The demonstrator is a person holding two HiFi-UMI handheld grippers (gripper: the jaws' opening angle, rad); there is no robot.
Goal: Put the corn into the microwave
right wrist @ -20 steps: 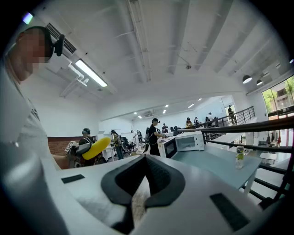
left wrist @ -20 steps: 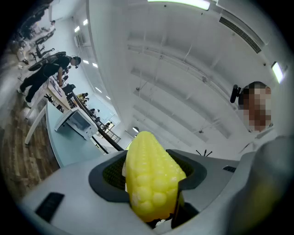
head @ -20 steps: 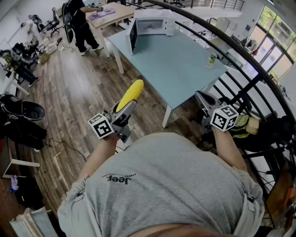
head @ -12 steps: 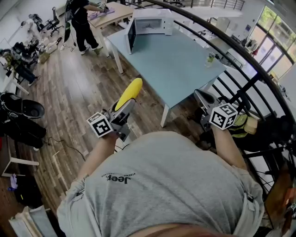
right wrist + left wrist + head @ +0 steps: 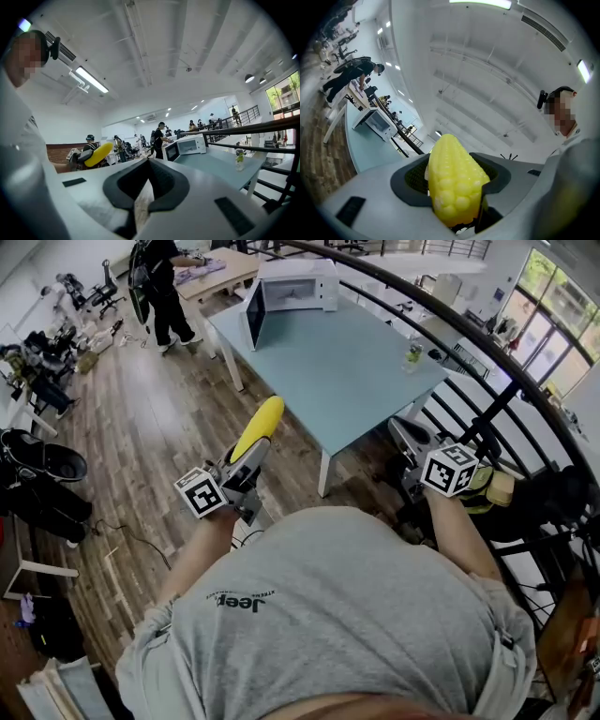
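Above the wooden floor, short of the near corner of the worktop, the corn is held in the left tongs. It is clamped at its base between both jaws, with its tip raised slightly toward the worktop. The microwave is seen at the worktop's far end, well apart from the corn, with its door swung open. A small bottle is noted near the worktop's right edge. The right tongs are held beside a dark railing. Their jaws are drawn together, only a narrow slit is left, and nothing is gripped. A person is seen at a farther table.
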